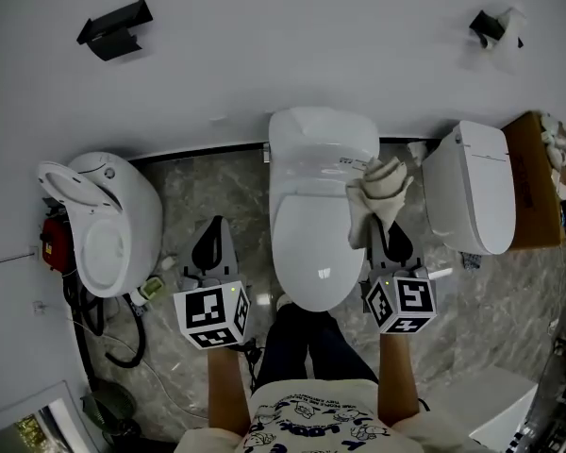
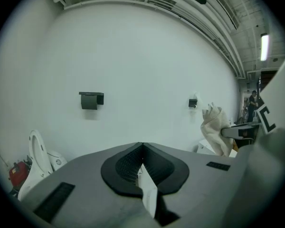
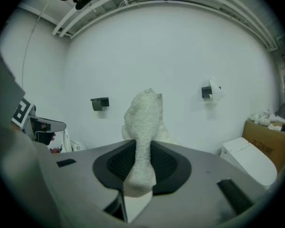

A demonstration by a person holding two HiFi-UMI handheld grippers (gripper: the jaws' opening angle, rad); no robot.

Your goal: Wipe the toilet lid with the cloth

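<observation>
The left gripper (image 1: 211,245) hangs left of the lid (image 1: 313,239), jaws shut on nothing, and has no part in the job yet. The lid is down on the middle toilet: white, glossy, domed, with no marks that show. The right gripper (image 1: 387,236) stands at the lid's right edge, jaws clamped on the cloth (image 1: 377,192). Most of the cloth bunches beyond the jaw tips, over the lid's right rear. It looks raised, not pressed down, though contact cannot be told for sure.

Wiping seems not yet begun; this is the approach. Next the cloth should be lowered flat onto the lid and drawn across it, with light pressure, since the smooth dome will let it slide off.

Left of the lid stands another toilet (image 1: 108,223) with its seat up, on the grey marbled floor (image 1: 184,192). A third toilet (image 1: 472,189) stands right of the lid, then a box (image 1: 533,182). Behind is a white wall (image 1: 283,45) bearing two dark holders (image 1: 115,28), (image 1: 492,26).
</observation>
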